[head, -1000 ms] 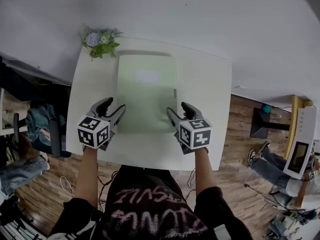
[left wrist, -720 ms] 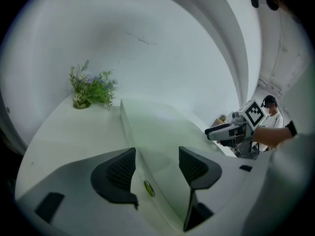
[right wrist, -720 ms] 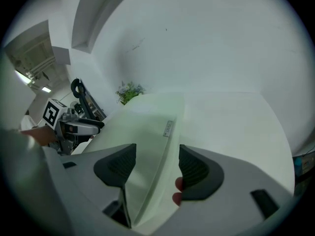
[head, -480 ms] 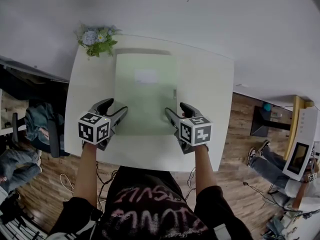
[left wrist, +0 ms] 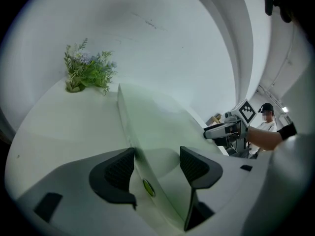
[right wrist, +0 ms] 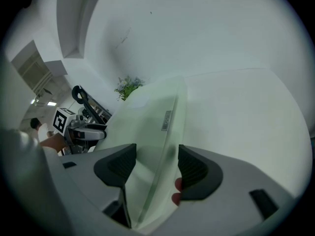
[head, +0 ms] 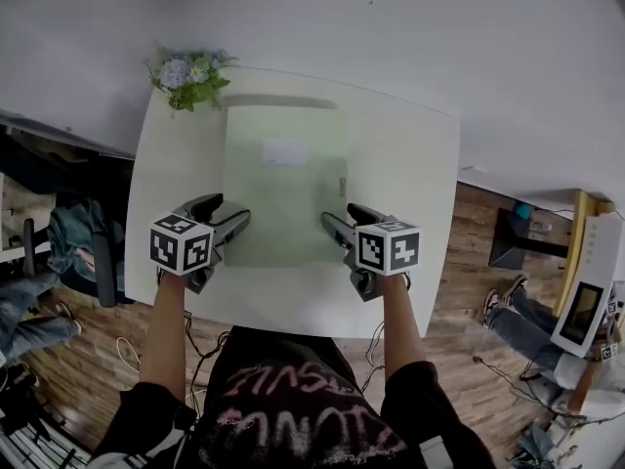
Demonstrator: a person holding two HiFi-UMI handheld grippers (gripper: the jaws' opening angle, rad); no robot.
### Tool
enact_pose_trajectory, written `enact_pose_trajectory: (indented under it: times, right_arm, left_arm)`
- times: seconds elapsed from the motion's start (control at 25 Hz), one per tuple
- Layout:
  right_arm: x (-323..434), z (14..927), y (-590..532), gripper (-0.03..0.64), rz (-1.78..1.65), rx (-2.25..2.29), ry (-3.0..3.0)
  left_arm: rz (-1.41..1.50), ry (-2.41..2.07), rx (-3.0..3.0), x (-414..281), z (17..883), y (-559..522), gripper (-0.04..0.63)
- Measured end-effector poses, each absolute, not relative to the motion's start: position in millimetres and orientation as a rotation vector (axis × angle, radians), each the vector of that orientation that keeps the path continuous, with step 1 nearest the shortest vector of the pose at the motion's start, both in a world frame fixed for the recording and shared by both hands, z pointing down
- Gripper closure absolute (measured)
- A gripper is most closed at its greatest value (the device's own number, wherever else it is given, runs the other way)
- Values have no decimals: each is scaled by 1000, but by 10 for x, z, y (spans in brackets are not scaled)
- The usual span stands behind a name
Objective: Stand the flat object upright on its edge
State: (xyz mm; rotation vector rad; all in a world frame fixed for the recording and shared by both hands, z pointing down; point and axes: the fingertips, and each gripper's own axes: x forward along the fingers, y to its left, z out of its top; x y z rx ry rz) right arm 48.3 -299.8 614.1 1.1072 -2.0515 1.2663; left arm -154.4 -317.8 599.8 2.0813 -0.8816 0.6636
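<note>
So the white desk (head: 410, 164) is right under my fingers, and nearly everything on it sits ahead of them. The flat green folder (head: 285, 193) lies face down on the desk between my two sets of fingers and stretches away from them toward the far side. It's not up on its edge yet, so I'd say I'm at the get-a-grip stage.

My left gripper (head: 232, 209) is at the folder's near left corner. Its fingers have just been opening and stand wide apart, with the folder's left edge running between them, and neither pad is pressing on it. My right gripper (head: 340, 213) mirrors that at the near right corner, fingers also released, with the right edge passing between them a bit closer to the outer finger.

Why both sides? A thin wide sheet like this flops if you lift one corner, so straddling both long edges should let me tip it up evenly.

The little bunch of flowers (head: 188, 76) sits well beyond my left fingers by the far corner. I'd guess it's out of the way.
</note>
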Motion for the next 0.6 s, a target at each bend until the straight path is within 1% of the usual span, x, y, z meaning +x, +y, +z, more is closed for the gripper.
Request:
enact_pose_trajectory:
  times: [0.36, 0.6]
  right_arm:
    - [457, 6150, -3005, 357, 1254, 1100, -2035]
    - [458, 6119, -3001, 359, 1169, 1130, -2029]
  left_arm:
    - [687, -863, 2068, -1531, 6021, -3178, 298]
    - [701, -909, 2100, -1525, 5981, -3165, 299]
